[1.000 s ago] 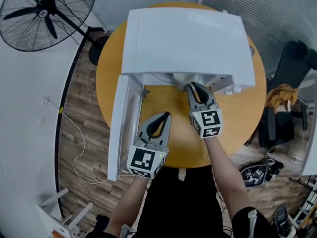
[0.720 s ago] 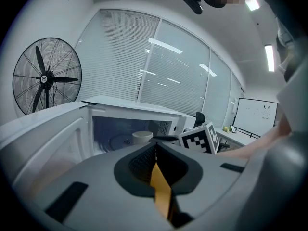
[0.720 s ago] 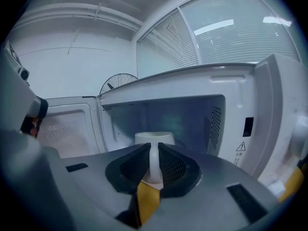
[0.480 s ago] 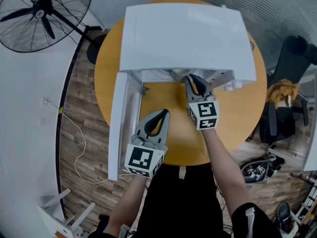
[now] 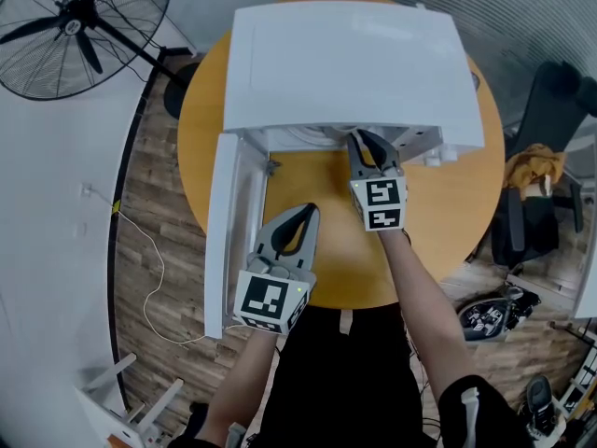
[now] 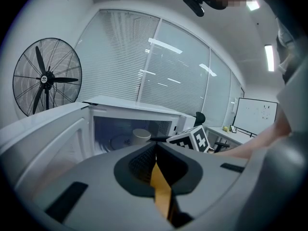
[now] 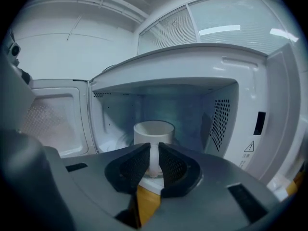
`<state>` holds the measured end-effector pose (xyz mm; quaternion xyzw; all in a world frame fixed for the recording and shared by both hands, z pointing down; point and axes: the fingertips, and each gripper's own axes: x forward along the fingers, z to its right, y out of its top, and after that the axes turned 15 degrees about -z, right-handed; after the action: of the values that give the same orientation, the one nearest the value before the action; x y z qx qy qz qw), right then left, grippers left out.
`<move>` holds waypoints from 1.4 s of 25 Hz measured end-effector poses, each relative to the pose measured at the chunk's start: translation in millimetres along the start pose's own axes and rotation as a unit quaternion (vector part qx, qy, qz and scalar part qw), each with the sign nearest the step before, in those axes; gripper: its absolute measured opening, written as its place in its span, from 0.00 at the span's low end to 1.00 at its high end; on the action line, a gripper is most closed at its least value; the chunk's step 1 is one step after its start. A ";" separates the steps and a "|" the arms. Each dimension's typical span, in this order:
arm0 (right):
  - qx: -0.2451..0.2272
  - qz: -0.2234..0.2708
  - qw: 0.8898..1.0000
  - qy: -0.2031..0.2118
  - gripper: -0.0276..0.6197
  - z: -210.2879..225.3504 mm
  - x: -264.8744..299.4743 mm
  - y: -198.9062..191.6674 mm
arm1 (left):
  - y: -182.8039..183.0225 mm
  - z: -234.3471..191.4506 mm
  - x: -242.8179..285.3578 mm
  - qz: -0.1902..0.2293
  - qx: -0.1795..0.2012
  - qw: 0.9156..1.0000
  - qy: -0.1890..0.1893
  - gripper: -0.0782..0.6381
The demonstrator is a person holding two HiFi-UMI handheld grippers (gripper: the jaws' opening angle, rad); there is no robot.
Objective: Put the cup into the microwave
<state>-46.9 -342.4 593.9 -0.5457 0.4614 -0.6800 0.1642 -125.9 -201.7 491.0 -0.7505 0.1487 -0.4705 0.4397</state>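
Note:
A white cup (image 7: 154, 131) stands inside the open white microwave (image 5: 350, 63), on its floor near the front, and shows small in the left gripper view (image 6: 141, 135). My right gripper (image 7: 155, 150) reaches into the opening (image 5: 359, 140), its pads closed on the cup's handle. Its jaws have just eased slightly wider, with the handle still between them. In the head view the microwave's top hides the cup. My left gripper (image 5: 306, 215) rests shut and empty over the table in front of the oven (image 6: 155, 150). The door (image 5: 224, 231) hangs open at the left.
The microwave sits on a round orange table (image 5: 438, 222). A standing fan (image 5: 84, 26) is at the far left, a dark chair (image 5: 532, 203) at the right, and a cable (image 5: 149, 278) lies on the wood floor. The door flanks my left gripper.
My right gripper has moved a little further into the microwave's opening and lower. The left gripper has not moved.

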 end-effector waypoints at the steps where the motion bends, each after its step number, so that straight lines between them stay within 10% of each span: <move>1: 0.000 0.000 1.000 -0.001 0.15 0.7 1.2 0.8 | -0.6 0.2 -0.3 0.000 0.000 1.000 0.000 0.11; 35: 0.013 -0.017 1.000 0.012 0.34 0.5 50.8 20.0 | -6.7 -6.0 -16.2 -0.001 -0.012 1.000 0.017 0.11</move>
<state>-69.8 -390.0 607.8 -0.5429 0.4454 -0.6951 0.1540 -140.6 -190.6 488.0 -0.7478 0.1613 -0.4818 0.4273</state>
